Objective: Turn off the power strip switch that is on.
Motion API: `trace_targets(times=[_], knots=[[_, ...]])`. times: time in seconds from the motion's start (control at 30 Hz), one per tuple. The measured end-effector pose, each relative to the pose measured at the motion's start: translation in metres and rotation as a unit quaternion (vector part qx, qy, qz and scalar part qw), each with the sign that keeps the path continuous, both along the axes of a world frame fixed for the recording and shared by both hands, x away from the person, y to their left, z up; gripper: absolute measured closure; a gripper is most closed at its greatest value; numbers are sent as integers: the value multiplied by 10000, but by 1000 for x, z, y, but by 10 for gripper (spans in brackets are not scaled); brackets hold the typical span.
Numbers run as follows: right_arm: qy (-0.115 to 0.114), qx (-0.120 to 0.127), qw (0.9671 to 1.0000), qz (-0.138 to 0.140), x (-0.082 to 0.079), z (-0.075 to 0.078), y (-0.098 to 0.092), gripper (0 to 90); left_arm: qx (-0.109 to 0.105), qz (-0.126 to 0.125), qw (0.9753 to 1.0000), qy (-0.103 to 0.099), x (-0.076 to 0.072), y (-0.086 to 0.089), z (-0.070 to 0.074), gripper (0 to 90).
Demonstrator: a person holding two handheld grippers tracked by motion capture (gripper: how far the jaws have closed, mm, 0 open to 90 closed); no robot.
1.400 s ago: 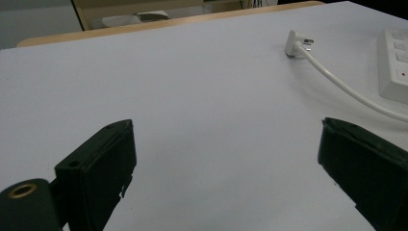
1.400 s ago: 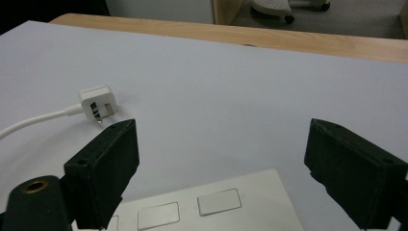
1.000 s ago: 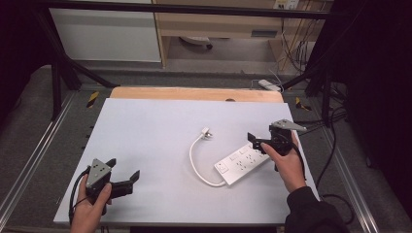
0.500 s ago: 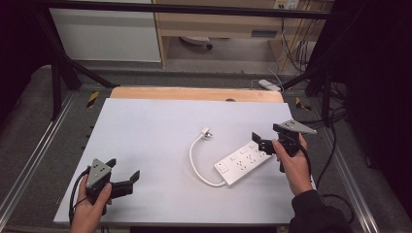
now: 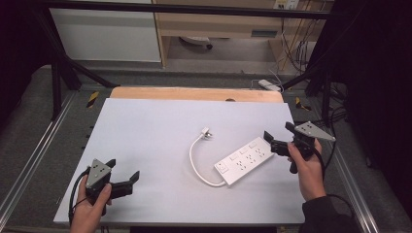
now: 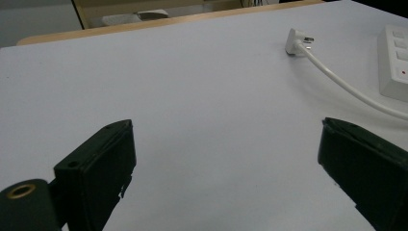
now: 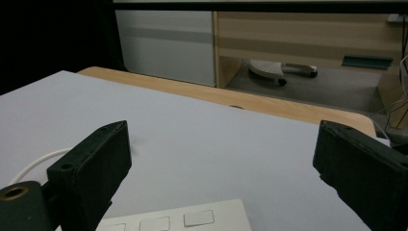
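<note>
Hovering at the near end of the power strip [image 5: 245, 160], right gripper [image 5: 278, 141] has its fingers spread wide, grasping nothing; the strip's end lies just below and between them in the right gripper view [image 7: 178, 219].

Left gripper [image 5: 125, 179] rests low at the near left corner of the worktop [image 5: 145, 126], fingers likewise released and empty, well apart from the strip, which sits ahead and to their right [image 6: 395, 60].

Strip lies flat on the worktop, angled. White cable [image 5: 194, 162] loops off its far end and runs to the plug [image 5: 206, 131], lying loose beyond.

Handling, as judged: rigid plastic body, moderately light, smooth and likely a bit slippery. Best taken across the narrow width near one end, fingers on the two long side walls, not on the sockets. Cable is soft and will trail and drag; plug may swing if lifted quickly.
</note>
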State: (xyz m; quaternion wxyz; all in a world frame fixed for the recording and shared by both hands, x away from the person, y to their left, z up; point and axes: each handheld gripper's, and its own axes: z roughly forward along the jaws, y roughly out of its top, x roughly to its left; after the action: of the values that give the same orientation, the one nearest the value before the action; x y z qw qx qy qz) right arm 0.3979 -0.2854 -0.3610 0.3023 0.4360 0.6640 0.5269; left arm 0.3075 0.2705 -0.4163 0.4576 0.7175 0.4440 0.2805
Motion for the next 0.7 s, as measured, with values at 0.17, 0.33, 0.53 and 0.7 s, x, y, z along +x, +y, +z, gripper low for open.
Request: trace_targets(times=[0.17, 0.33, 0.53, 0.7], knots=[[-208, -131, 9997, -32, -8, 1, -6, 60, 0, 2, 10000, 3, 0, 1, 0, 62], [-346, -57, 9994, -73, -18, 0, -12, 47, -16, -7, 10000, 0, -1, 1, 0, 61], [-499, -21, 9986, -161, -30, -2, -18, 28, -47, -11, 10000, -6, -1, 1, 0, 62], [-587, -42, 9980, -219, -40, -7, -22, 26, -51, -6, 10000, -11, -1, 2, 0, 61]])
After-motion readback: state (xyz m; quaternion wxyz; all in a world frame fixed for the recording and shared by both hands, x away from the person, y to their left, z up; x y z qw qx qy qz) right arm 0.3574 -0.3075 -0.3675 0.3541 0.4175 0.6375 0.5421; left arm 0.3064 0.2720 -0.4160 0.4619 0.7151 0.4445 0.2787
